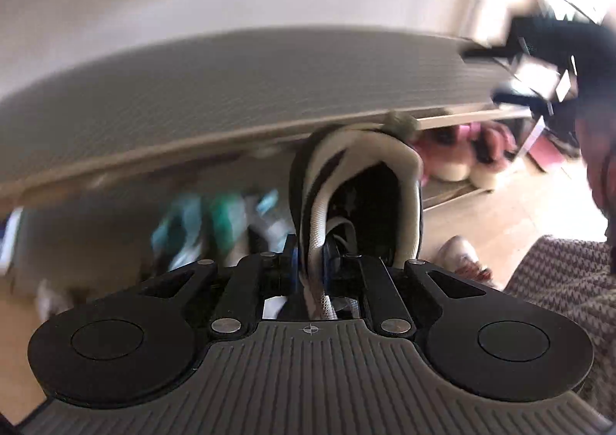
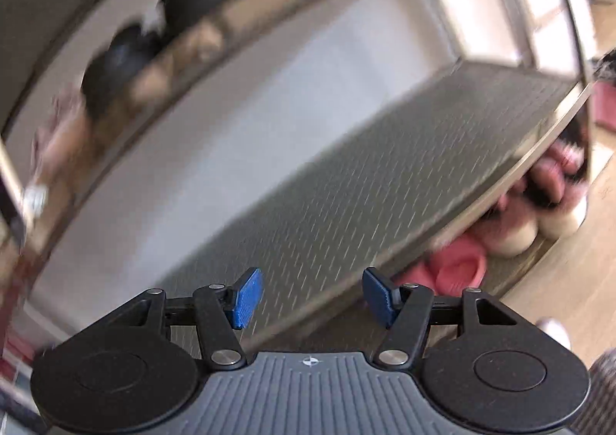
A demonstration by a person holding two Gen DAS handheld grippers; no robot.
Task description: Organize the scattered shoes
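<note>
The left gripper (image 1: pixel 310 261) had its jaws clamped on the white collar of a black-and-white sneaker (image 1: pixel 358 188), which hung in front of a grey mesh shelf (image 1: pixel 231 88). Below that shelf, blurred green and white shoes (image 1: pixel 215 227) sat on a lower level, with pink fluffy slippers (image 1: pixel 477 153) to the right. A knitted sleeve (image 1: pixel 569 273) showed at the right edge above the wooden floor (image 1: pixel 500 219).

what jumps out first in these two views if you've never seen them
In the left wrist view, the left gripper is shut on the collar of a black and white sneaker, held up before the edge of a grey textured shelf. In the right wrist view, the right gripper stands open and empty over that shelf, its blue pads apart. Pink fluffy slippers sit on the shelf below, at the right.
</note>
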